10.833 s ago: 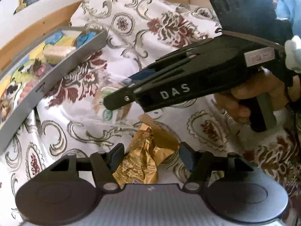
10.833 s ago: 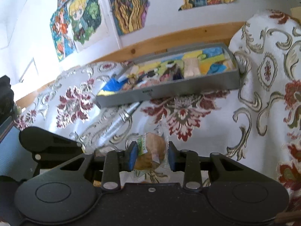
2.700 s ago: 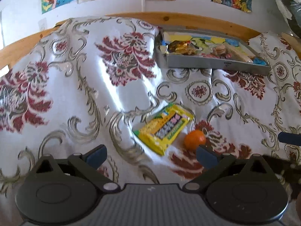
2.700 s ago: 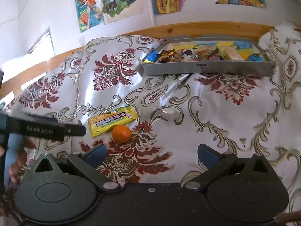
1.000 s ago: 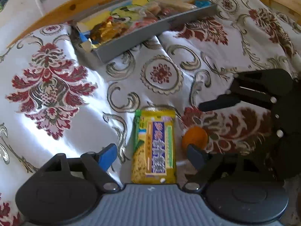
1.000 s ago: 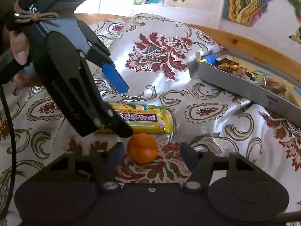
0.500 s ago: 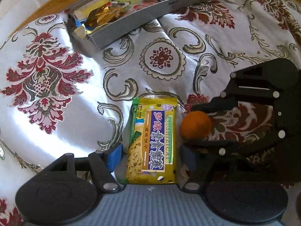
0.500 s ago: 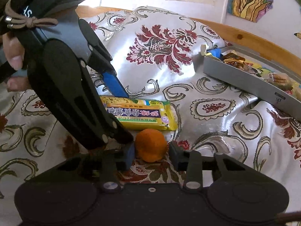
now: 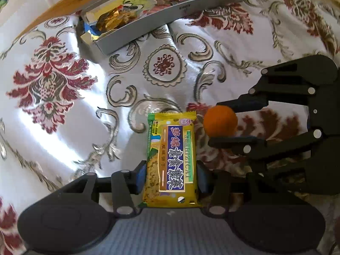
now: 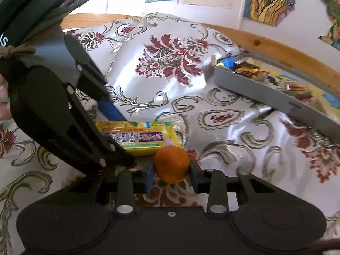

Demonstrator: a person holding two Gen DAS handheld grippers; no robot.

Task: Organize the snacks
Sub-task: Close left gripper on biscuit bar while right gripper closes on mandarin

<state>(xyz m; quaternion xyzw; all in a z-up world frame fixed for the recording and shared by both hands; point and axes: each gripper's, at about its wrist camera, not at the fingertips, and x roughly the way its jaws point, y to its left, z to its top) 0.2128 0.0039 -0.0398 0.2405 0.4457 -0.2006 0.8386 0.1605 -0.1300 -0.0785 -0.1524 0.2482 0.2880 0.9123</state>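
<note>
The left tongs (image 9: 171,180) grasp the yellow snack bar (image 9: 171,159); the right tongs (image 10: 171,175) grasp the orange (image 10: 171,163).

Two matte black plastic handheld grippers (image 9: 171,179) (image 10: 171,175), each with blue rubber finger pads (image 10: 148,175), round silver screws along slotted linkage arms, and twin oval housings. White lettering and a knotted brown cord (image 10: 14,50) mark the left one.

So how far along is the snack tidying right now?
Several snacks already lie in the grey tray. In hand: the left claw grips the yellow biscuit packet, the right claw the orange. Left: carrying both to the tray.
</note>
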